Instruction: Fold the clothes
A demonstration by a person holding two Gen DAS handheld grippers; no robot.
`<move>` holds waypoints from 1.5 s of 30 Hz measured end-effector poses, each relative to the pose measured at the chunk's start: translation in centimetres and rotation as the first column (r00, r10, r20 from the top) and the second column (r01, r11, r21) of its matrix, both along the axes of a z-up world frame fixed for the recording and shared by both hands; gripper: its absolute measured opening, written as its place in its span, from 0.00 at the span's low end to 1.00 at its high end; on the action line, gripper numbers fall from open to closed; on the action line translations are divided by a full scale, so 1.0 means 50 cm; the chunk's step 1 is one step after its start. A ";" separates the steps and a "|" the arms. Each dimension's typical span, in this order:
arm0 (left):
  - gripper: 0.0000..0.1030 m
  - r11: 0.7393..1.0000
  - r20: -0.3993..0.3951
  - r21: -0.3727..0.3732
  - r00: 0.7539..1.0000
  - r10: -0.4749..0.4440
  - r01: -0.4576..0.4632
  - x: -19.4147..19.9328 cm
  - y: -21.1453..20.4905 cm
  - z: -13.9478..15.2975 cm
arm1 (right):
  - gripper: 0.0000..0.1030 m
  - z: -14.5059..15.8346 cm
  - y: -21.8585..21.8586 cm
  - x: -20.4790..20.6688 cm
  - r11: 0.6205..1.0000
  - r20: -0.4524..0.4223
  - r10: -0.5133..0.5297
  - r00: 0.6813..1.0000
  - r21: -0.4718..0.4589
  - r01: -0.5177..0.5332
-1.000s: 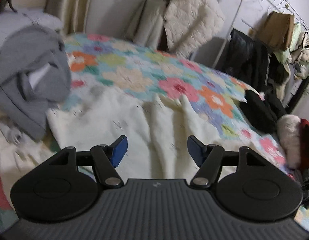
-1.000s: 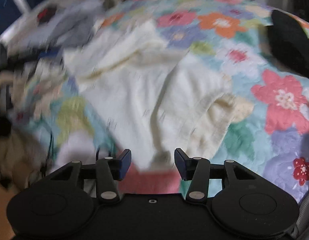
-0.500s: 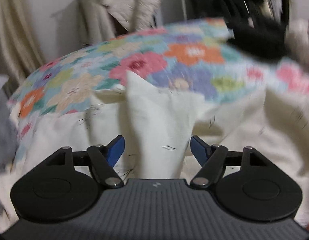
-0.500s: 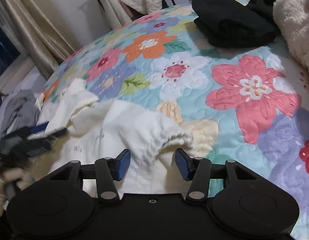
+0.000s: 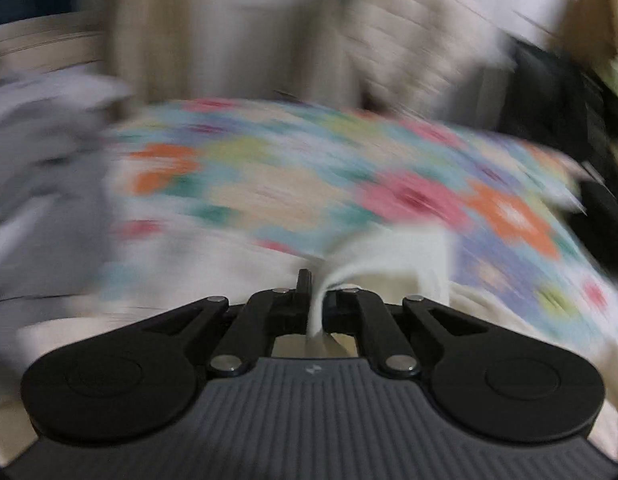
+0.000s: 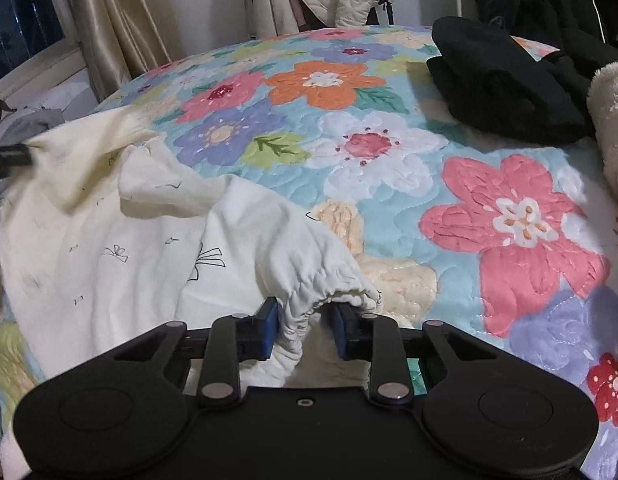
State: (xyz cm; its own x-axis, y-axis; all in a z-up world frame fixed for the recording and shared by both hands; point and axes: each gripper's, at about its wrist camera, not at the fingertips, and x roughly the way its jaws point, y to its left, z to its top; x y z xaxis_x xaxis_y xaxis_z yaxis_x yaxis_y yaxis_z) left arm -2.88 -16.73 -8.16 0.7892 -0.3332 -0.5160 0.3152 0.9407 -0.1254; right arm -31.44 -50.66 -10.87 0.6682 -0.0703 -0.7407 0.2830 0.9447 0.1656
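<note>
On floral quilt (image 6: 389,152): cream garment (image 6: 149,256)

Your left wrist view is smeared by motion: the floral quilt (image 5: 349,184) reads only as streaks of colour, the grey heap (image 5: 41,184) at the left has no clear outline, and the hanging clothes behind cannot be told apart. In your right wrist view the black garment (image 6: 505,84) and the fluffy cream item (image 6: 611,128) run off the right edge, and the cream garment (image 6: 109,264) hides the quilt beneath.
</note>
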 end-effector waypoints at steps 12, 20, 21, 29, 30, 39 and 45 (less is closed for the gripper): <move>0.33 0.932 -0.232 -0.160 0.930 0.285 -0.325 -0.001 0.235 -0.089 | 0.29 0.000 0.010 0.007 0.999 -0.031 -0.009 0.999 -0.037 0.008; 0.60 0.891 -0.077 -0.366 0.963 0.259 -0.269 -0.022 0.262 -0.026 | 0.20 0.067 0.013 -0.011 0.968 0.012 -0.083 0.996 -0.236 0.084; 0.63 0.881 -0.086 -0.390 0.963 0.256 -0.268 -0.024 0.266 -0.029 | 0.20 0.063 0.000 -0.013 0.969 0.009 -0.103 0.995 -0.223 0.103; 0.72 0.902 -0.308 -0.200 0.898 0.314 -0.384 -0.002 0.262 -0.108 | 0.20 0.042 -0.017 -0.015 0.960 -0.009 -0.152 0.988 -0.237 0.146; 0.72 0.893 -0.289 -0.244 0.907 0.306 -0.379 -0.007 0.266 -0.101 | 0.20 0.046 -0.022 -0.016 0.957 -0.001 -0.167 0.986 -0.240 0.162; 0.71 0.790 -0.309 -0.406 0.882 0.355 -0.460 -0.021 0.322 -0.105 | 0.24 0.020 -0.055 -0.022 0.951 -0.049 -0.210 0.977 -0.240 0.193; 0.71 0.887 -0.184 -0.162 0.897 0.403 -0.432 -0.031 0.265 -0.041 | 0.40 0.074 -0.058 -0.034 0.949 -0.022 -0.226 0.974 -0.231 0.215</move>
State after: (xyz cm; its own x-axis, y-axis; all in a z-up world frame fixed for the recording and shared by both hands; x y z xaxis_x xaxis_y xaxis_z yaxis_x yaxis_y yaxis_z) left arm -4.45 -3.50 -10.19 0.8010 -0.0937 -0.5913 -0.1361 0.9333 -0.3322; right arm -33.16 -53.57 -7.18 0.5817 -0.3808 -0.7188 0.4907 0.8690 -0.0632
